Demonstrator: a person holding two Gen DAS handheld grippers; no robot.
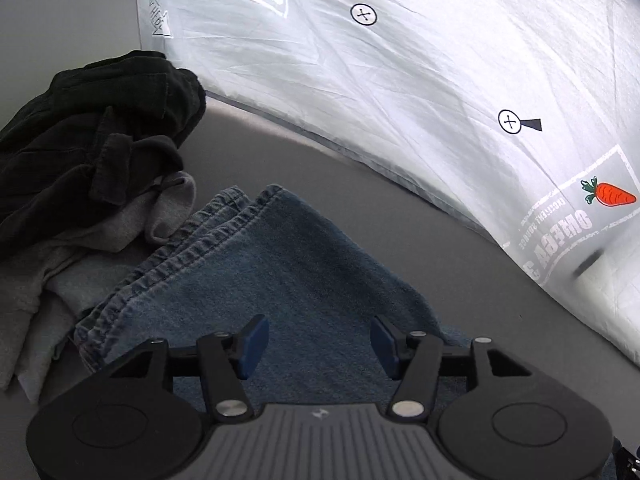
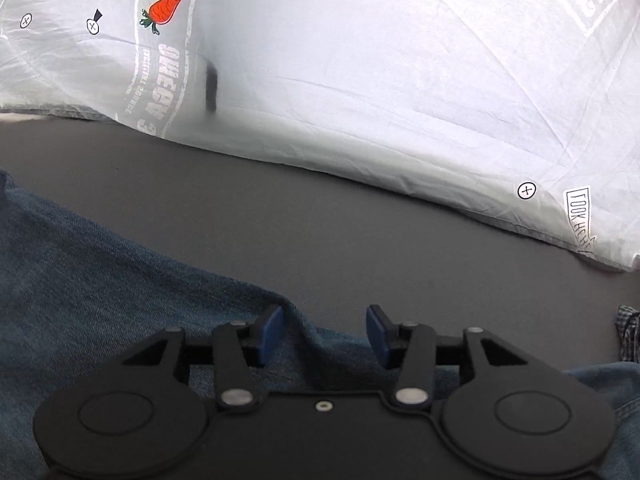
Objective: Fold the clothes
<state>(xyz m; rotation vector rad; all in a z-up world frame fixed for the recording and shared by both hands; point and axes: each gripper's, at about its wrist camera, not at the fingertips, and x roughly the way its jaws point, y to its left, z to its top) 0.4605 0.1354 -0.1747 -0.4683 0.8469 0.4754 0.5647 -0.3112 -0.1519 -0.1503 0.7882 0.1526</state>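
Blue jeans (image 1: 280, 264) lie folded on the dark grey surface (image 1: 360, 200), hems stacked at the far left end. My left gripper (image 1: 318, 336) hovers over the denim with its blue pads (image 1: 252, 344) well apart and nothing pinched. In the right wrist view the jeans (image 2: 100, 264) spread across the lower left, their edge running diagonally under my right gripper (image 2: 324, 328). That gripper is open too; a small ridge of denim rises beside its left pad (image 2: 270, 332), and neither pad presses on it.
A heap of black clothing (image 1: 88, 128) and a grey garment (image 1: 80, 256) sits left of the jeans. A white printed sheet with a carrot picture (image 1: 400, 80) (image 2: 400, 80) covers the far side. A checked cloth scrap (image 2: 628, 336) shows at the right edge.
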